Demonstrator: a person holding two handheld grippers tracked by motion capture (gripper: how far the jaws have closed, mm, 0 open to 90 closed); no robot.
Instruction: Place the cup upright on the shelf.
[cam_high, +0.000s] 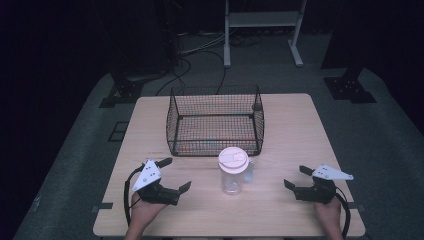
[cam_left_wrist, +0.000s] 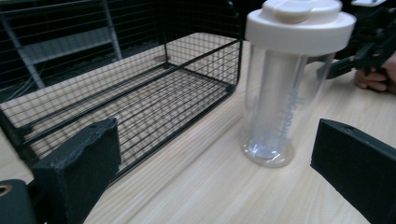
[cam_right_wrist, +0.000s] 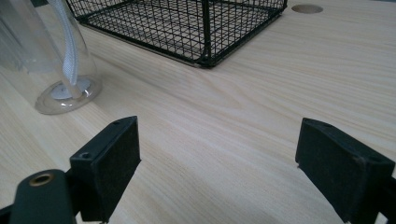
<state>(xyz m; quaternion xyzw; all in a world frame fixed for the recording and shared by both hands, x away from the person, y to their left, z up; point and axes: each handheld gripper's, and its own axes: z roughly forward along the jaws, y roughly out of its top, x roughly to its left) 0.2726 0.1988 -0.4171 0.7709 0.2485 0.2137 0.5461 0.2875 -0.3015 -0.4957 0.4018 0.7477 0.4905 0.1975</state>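
Note:
A clear plastic jug (cam_high: 233, 172) with a pale pink lid stands upright on the wooden table (cam_high: 290, 125), just in front of a black wire basket (cam_high: 215, 120). My left gripper (cam_high: 175, 175) rests open to the jug's left, nothing between its jaws. My right gripper (cam_high: 298, 177) is open at the jug's right, also holding nothing. In the left gripper view the jug (cam_left_wrist: 289, 88) rises between the jaws, farther off, with the basket (cam_left_wrist: 126, 88) at its left. The right gripper view catches the jug's base (cam_right_wrist: 60, 88) at far left and a basket corner (cam_right_wrist: 205, 28).
A round hole (cam_right_wrist: 307, 8) is cut in the tabletop beyond the basket. Black stand feet (cam_high: 350, 87) and a white frame (cam_high: 262, 30) sit on the grey floor behind the table, with cables (cam_high: 185, 70). Bare wood lies on both sides of the jug.

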